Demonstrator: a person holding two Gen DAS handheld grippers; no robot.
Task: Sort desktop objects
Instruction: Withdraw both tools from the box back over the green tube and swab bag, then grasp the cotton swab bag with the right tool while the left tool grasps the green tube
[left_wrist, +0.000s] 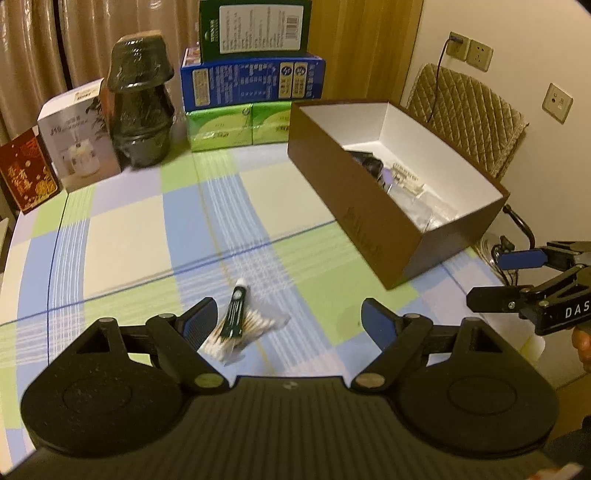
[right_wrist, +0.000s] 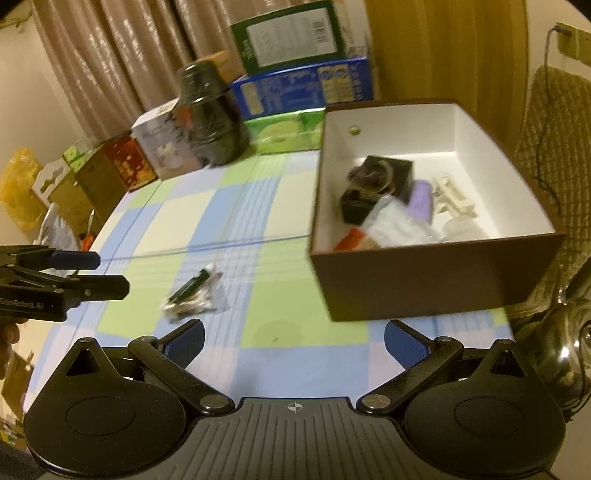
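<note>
A clear bag of cotton swabs (left_wrist: 243, 332) with a small dark green tube (left_wrist: 235, 314) lying on it rests on the checked tablecloth, just ahead of my left gripper's left finger. It also shows in the right wrist view (right_wrist: 195, 299). My left gripper (left_wrist: 288, 321) is open and empty above the cloth. My right gripper (right_wrist: 293, 341) is open and empty, low over the table in front of the brown box (right_wrist: 436, 280). The box (left_wrist: 351, 206) holds several small items, dark, purple, white and clear.
At the table's back stand a dark wrapped jar (left_wrist: 142, 99), a white carton (left_wrist: 79, 140), a red box (left_wrist: 27, 177), green packs (left_wrist: 236, 125) and stacked blue and green boxes (left_wrist: 251, 81). A padded chair (left_wrist: 465, 114) stands behind the brown box.
</note>
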